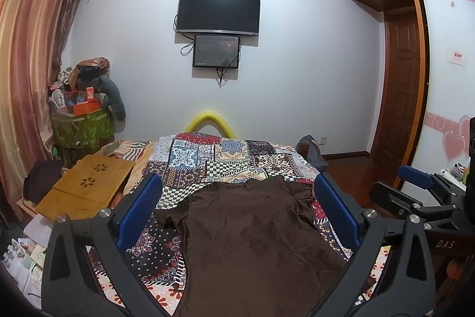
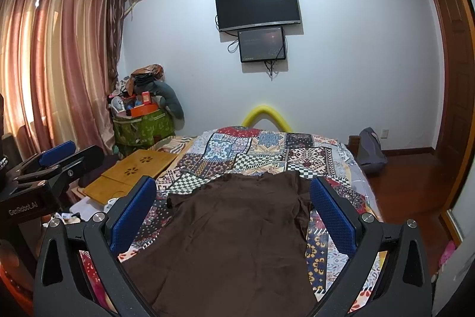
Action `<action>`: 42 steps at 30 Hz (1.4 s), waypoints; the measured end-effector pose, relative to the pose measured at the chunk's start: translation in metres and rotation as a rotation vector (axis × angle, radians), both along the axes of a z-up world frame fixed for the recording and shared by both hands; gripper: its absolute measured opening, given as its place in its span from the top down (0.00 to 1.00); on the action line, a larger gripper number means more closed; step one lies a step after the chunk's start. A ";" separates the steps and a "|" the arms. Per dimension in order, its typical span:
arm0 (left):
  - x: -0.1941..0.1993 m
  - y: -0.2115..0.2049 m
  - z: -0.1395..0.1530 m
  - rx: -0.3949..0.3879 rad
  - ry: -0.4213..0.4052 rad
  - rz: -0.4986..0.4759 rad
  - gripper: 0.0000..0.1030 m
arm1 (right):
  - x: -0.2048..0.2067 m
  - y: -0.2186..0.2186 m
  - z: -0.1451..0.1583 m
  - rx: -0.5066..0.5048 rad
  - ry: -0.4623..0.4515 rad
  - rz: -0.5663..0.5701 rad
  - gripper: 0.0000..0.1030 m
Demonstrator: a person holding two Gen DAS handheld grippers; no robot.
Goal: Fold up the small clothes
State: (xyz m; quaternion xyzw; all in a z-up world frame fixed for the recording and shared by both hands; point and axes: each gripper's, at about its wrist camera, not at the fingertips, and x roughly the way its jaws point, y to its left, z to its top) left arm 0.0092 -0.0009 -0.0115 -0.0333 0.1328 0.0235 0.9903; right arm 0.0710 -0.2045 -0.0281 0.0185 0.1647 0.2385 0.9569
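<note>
Fabric of a dark brown shirt lies spread flat on the patchwork bedspread, and it reaches from the near edge of the bed up to about the middle of it. We see its neckline on the far side and one short sleeve sticking out toward the left edge of the bed. Some soft wrinkles run over the cloth.

We hold the left gripper above the near edge with its blue fingers spread wide, nothing between them, and the shirt shows in the gap below. The right gripper hangs the same way, its blue fingers wide apart and empty, over the same near part of the shirt. The two grippers are side by side; each one shows at the border of the other's view.

A bamboo lap tray rests at the left edge of the bed. On the far wall hang a black television and a smaller screen just under it
</note>
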 end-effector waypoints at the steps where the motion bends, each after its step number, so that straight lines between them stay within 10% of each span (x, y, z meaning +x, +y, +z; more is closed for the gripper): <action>1: -0.002 0.000 0.000 0.001 -0.001 -0.001 0.00 | 0.001 0.000 0.001 0.001 0.001 0.000 0.00; 42: 0.042 0.017 -0.003 0.066 0.027 0.060 0.00 | 0.040 0.023 -0.006 -0.020 0.011 0.022 0.00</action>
